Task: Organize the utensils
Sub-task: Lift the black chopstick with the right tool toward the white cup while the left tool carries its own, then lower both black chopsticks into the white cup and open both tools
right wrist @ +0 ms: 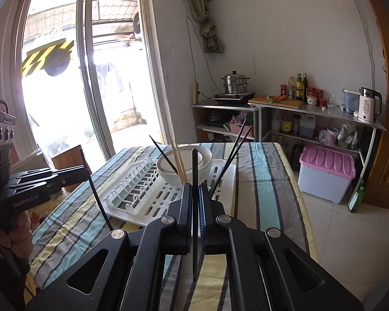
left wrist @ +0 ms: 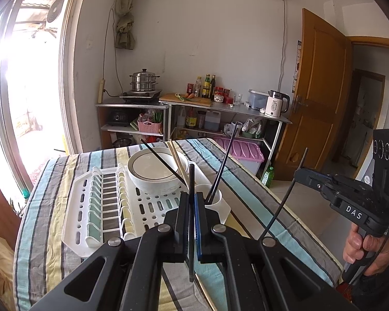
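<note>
Left tongs (left wrist: 192, 204): pressed together on a thin black chopstick (left wrist: 191, 181), held upright, its top rising above the tips and its lower end hanging below them.

Right tongs (right wrist: 195, 197): likewise clamped on a second thin black chopstick (right wrist: 195, 165), also upright. Seen from the left wrist view, these tongs sit off to the right, beyond the bench edge, with the stick slanting down through them.

Just ahead: a small white cup-shaped utensil holder (left wrist: 215, 198) at the near right corner of a white slotted plastic drying rack (left wrist: 90, 202) — two black chopsticks (left wrist: 224, 165) already stand in it, leaning right.

Behind it: a white ceramic bowl with a dark rim line (left wrist: 153, 173) sits on the rack. One black chopstick (left wrist: 160, 159) and a pale wooden pair (left wrist: 177, 162) lie slanted across it.

Underneath: a bench covered in a blue, yellow and grey striped cloth (left wrist: 59, 176).

Step in hand: each hand carries one black chopstick, apparently on the way to the holder — the sorting looks partly done, with sticks left on the bowl.

Next move calls for: lining each stick's lower end over the holder's narrow mouth, lowering it in beside the two leaning sticks, then easing the grip open. The sticks are slim and smooth, so they may twist or slide if tilted.
</note>
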### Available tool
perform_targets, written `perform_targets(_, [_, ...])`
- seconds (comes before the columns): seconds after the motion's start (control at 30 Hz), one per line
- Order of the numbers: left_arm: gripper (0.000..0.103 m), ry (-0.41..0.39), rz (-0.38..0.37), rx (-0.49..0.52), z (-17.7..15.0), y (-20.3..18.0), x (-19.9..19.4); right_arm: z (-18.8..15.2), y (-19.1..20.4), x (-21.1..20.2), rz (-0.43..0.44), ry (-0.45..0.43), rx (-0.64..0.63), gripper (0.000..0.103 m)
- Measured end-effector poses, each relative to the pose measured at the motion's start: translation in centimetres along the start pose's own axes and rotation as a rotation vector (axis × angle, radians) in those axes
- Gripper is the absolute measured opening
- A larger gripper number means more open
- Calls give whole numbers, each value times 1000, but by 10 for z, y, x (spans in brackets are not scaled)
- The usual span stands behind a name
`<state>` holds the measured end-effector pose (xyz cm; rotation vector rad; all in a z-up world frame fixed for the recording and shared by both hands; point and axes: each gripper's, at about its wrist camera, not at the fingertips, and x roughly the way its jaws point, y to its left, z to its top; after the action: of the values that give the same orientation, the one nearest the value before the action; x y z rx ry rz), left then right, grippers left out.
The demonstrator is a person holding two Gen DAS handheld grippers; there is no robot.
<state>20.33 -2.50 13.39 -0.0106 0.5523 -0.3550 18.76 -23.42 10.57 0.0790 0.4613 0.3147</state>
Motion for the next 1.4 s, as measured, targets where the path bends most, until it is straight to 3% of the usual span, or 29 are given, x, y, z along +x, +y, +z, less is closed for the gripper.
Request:
perform_targets(0.9, [3,-47,-60,-11,120,-10,52,73,2,25,2,-93,-24,4])
perform_targets(1.4, [3,13,-77,-48,111,4,104,83,-14,71,1,-79,12,4])
